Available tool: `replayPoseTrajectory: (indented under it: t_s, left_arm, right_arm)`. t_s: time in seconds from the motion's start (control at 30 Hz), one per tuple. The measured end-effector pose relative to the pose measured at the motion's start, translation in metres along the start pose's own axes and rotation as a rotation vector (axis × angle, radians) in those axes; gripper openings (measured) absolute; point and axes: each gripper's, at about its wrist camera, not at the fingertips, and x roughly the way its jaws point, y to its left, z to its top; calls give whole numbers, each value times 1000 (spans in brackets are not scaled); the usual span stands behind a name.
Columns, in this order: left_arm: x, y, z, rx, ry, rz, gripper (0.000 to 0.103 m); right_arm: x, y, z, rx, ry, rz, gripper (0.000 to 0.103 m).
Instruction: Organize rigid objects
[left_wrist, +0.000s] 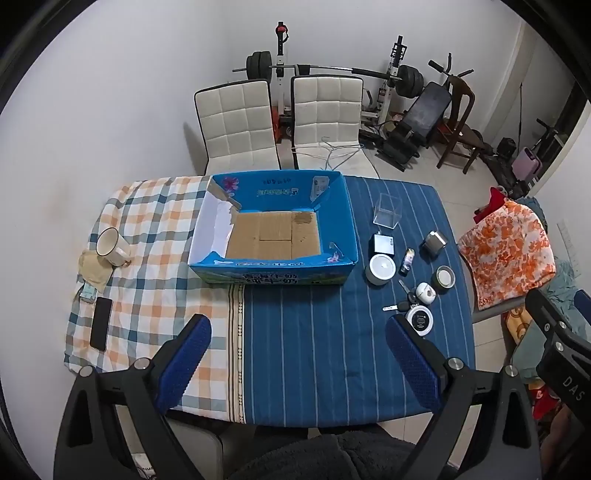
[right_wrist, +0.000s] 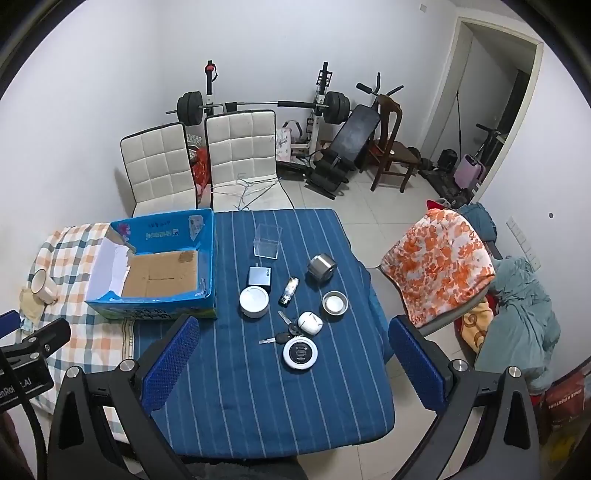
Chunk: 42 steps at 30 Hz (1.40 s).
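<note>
A: Where are your claws rn?

B: Both up over the near edge of the table (right_wrist: 258, 406). My left gripper (left_wrist: 295, 365) is spread wide, nothing betw. the blue pads. My right gripper (right_wrist: 291, 358) same: wide open, holding nothing.

A: And the stuff to sort?

B: From the right cam, the cluster sits on the blue striped cloth (right_wrist: 332, 387), straight ahead at 12 o'clock. Closest is the round white-rimmed black disc (right_wrist: 300, 353), just past the gap betw. my fingers. Keys (right_wrist: 286, 332) lie touching it at its 11 o'clock, white earbud case (right_wrist: 309, 322) at its 12. Farther: white round tin (right_wrist: 253, 301), small metal dish (right_wrist: 335, 302), little bottle (right_wrist: 288, 291) lying betw. them, grey charger block (right_wrist: 259, 276), metal cylinder (right_wrist: 321, 267) on its side, clear plastic box (right_wrist: 267, 240) farthest.

A: The carton?

B: Blue cardboard box (left_wrist: 273, 229), open top, cardboard floor showing. 12 o'clock from my left claw, 10 o'clock from the right. Items all apart from it, to its right.
</note>
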Motion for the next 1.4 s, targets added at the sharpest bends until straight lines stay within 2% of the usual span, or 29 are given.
replayPoseTrajectory:
  t_s: [1.4]
  left_arm:
    - [1, 6, 7, 6, -12, 14, 97]
  right_arm:
    - [11, 12, 9, -8, -14, -5, 103]
